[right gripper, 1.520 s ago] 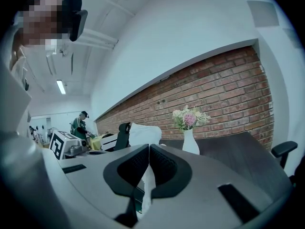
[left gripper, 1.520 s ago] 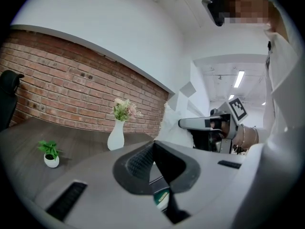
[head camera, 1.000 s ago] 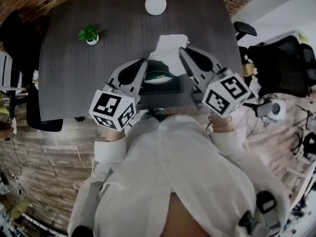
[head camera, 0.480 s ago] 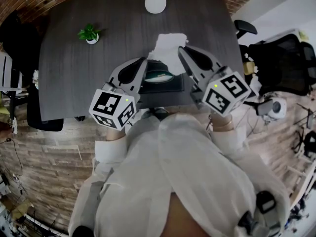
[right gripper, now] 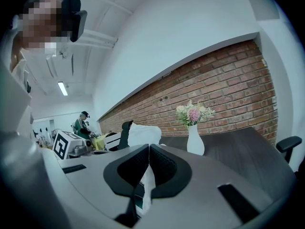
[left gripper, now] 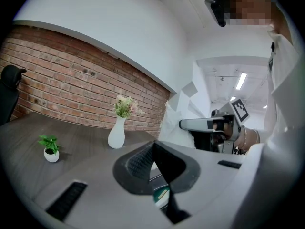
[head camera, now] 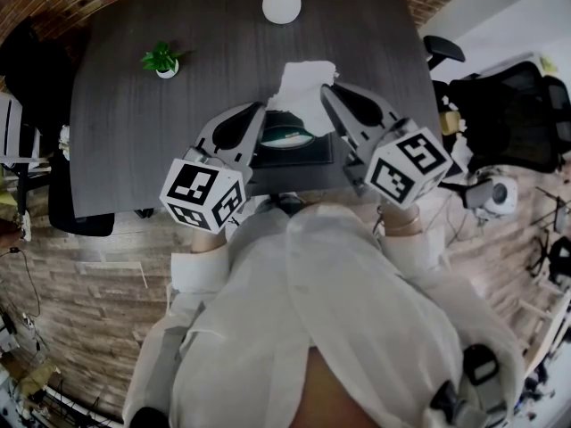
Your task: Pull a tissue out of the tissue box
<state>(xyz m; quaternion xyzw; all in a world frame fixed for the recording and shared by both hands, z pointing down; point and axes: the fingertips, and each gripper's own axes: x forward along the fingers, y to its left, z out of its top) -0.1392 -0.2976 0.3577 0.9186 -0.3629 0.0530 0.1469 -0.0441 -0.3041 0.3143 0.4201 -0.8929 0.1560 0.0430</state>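
the right gripper (right gripper: 148, 148) pinched the tissue (head camera: 306, 89), soft, light and easily torn, seemingly near one edge; the left gripper (left gripper: 153, 146) sat closed, empty, by the box (head camera: 318, 152).

The surface (head camera: 134, 150) is dark, matt wood with a fine straight grain. The left gripper (head camera: 261, 108) and the right gripper (head camera: 326, 87) are smooth, matt grey plastic, and their fingers (left gripper: 138, 162) are lined with black ribbed pads. The tissue (head camera: 306, 92) is thin, soft white paper, creased and crumpled. The vase (head camera: 281, 5) is smooth white with a slight sheen, and the wall (left gripper: 62, 85) is rough red brick.
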